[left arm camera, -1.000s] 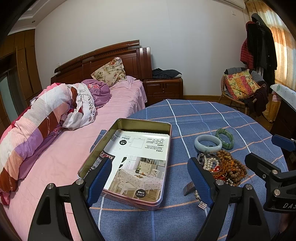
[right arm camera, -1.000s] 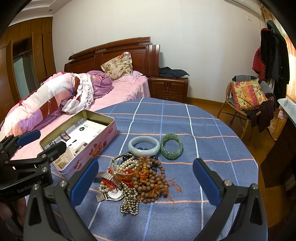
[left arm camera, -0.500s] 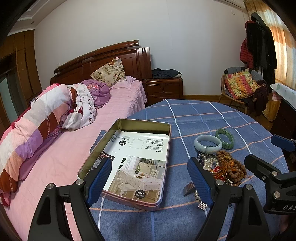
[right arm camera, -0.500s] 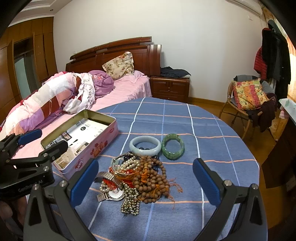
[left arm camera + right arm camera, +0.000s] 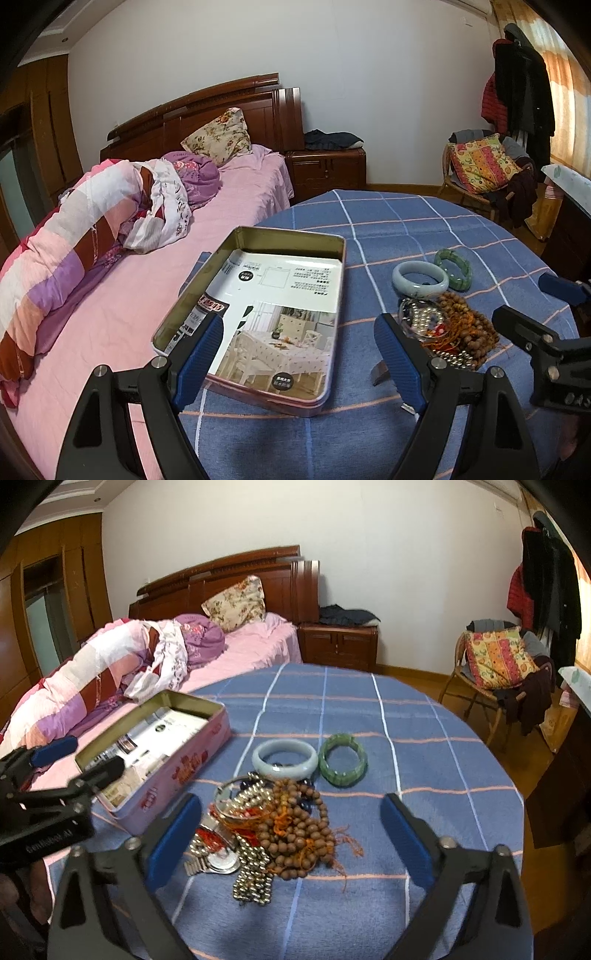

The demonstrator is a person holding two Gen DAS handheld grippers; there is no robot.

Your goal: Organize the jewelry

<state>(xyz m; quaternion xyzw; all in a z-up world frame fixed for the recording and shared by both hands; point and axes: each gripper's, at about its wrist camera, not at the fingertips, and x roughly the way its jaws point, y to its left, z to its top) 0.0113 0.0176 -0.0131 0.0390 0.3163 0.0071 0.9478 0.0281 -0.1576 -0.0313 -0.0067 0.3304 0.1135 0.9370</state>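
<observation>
An open pink tin box (image 5: 325, 258) (image 5: 192, 760) with a printed card inside sits on the blue checked table. To its right lies a jewelry pile (image 5: 280, 823) (image 5: 450, 328): wooden bead strings, a silver bead chain (image 5: 253, 877), a watch (image 5: 216, 853). Behind it lie a pale jade bangle (image 5: 285, 757) (image 5: 420, 279) and a green bangle (image 5: 343, 759) (image 5: 453, 263). My left gripper (image 5: 299, 360) is open and empty over the box's near end. My right gripper (image 5: 291, 843) is open and empty, straddling the pile.
The round table (image 5: 424, 746) has its edge to the right and far side. A bed (image 5: 155, 280) with rolled quilts lies left. A nightstand (image 5: 338, 642) stands at the wall. A chair (image 5: 495, 672) with a cushion and clothes stands at right.
The right gripper has moved slightly forward and down toward the jewelry pile. The left gripper has barely moved.
</observation>
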